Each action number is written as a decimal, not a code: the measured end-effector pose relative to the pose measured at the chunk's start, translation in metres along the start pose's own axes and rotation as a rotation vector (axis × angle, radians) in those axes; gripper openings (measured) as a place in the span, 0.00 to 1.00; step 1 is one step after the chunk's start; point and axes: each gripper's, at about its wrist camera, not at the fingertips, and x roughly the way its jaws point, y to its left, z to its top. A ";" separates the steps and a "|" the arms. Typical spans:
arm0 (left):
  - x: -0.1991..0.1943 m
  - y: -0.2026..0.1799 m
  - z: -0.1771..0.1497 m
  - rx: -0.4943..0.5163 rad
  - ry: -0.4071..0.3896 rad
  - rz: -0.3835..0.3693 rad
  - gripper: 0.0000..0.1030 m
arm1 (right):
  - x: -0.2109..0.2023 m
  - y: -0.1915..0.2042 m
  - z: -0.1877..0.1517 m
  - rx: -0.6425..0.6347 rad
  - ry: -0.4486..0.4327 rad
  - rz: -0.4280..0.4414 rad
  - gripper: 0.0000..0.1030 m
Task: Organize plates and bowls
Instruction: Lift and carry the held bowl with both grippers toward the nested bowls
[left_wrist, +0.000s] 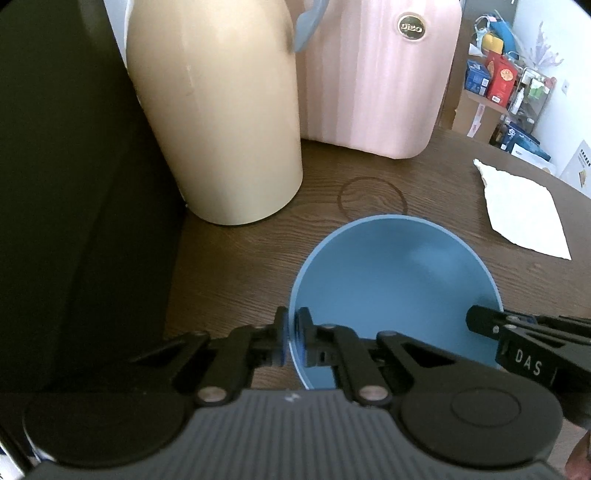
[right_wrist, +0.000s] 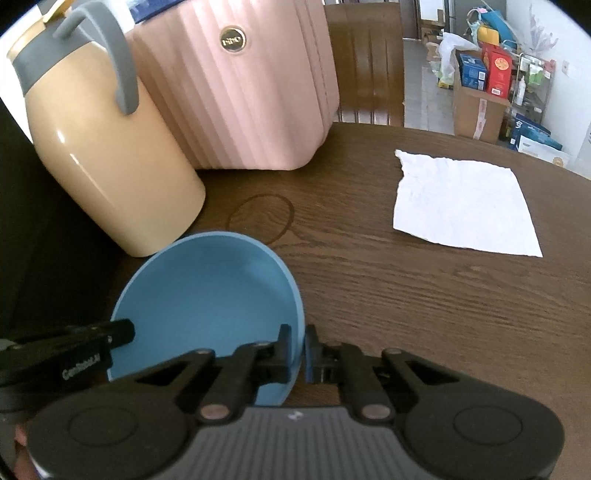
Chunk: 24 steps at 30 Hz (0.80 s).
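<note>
A blue bowl (left_wrist: 399, 280) is held by both grippers above the dark wooden table (left_wrist: 240, 266). My left gripper (left_wrist: 293, 338) is shut on the bowl's left rim. My right gripper (right_wrist: 298, 347) is shut on the bowl's right rim; the bowl (right_wrist: 207, 295) fills the lower left of the right wrist view. The right gripper's finger shows in the left wrist view (left_wrist: 491, 321) at the bowl's right edge, and the left gripper's finger shows in the right wrist view (right_wrist: 110, 332) at its left edge. The bowl is empty.
A beige thermos jug (left_wrist: 221, 110) and a pink ribbed case (left_wrist: 376, 74) stand just behind the bowl. A white paper napkin (right_wrist: 461, 203) lies on the table to the right. A dark object (left_wrist: 74, 184) blocks the left side. Boxes and shelves stand beyond the table.
</note>
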 end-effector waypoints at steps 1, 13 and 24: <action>-0.001 0.000 0.000 -0.001 0.000 -0.002 0.06 | -0.001 -0.001 0.000 0.001 -0.002 0.001 0.06; -0.027 -0.004 -0.005 -0.005 -0.030 0.011 0.06 | -0.024 0.001 -0.004 -0.011 -0.027 0.004 0.06; -0.073 -0.010 -0.023 -0.017 -0.078 0.027 0.07 | -0.063 -0.001 -0.014 -0.018 -0.062 0.016 0.06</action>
